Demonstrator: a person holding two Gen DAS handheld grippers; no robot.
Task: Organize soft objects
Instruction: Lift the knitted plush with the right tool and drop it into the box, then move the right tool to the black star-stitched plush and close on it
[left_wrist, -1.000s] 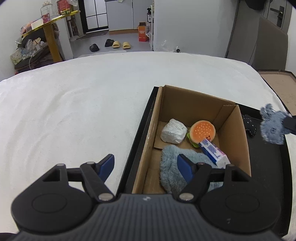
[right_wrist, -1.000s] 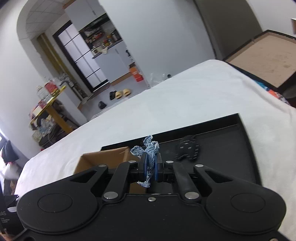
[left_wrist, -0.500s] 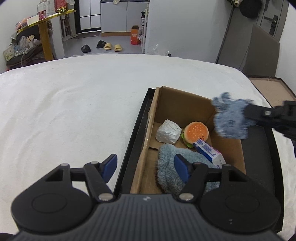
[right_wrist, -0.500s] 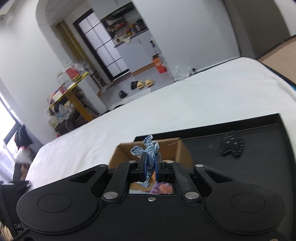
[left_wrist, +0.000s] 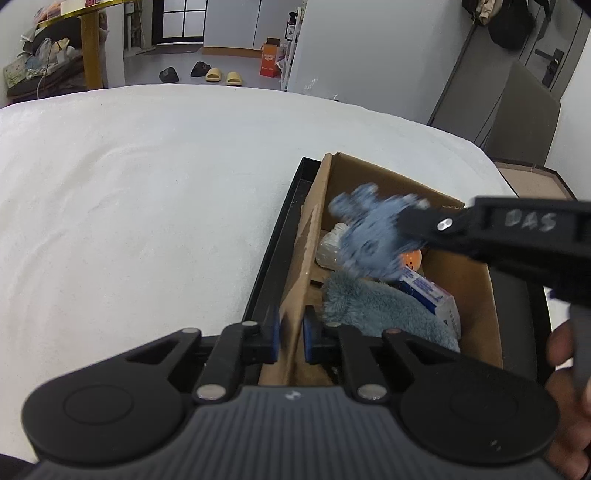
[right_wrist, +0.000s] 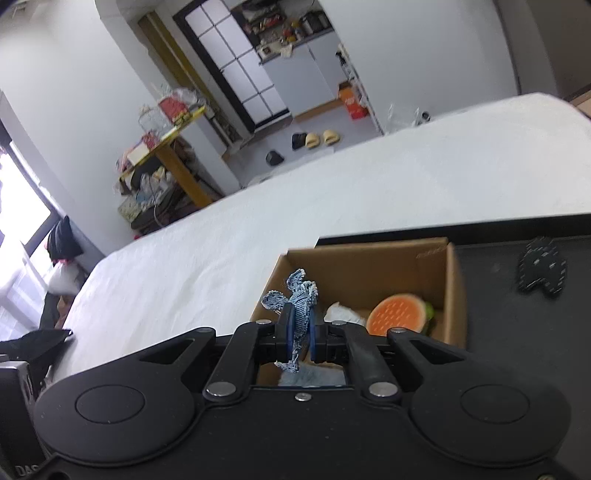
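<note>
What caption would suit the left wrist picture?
Left hand-held gripper clamps the cardboard box wall; right hand-held gripper brings a denim toy over it.

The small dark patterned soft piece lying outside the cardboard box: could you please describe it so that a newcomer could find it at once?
On the white bed cover sits a shallow black tray holding an open brown cardboard box. To the right of the box, alone on the tray's bare floor, lies the small black fabric piece with pale stitch marks. Unlike the orange burger plush and its neighbours, it is outside the box and flat.

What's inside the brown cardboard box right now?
Brown cardboard box holds a fluffy blue plush, orange burger toy, white wrapped bundle and blue-white packet; anything beneath is hidden.
</note>
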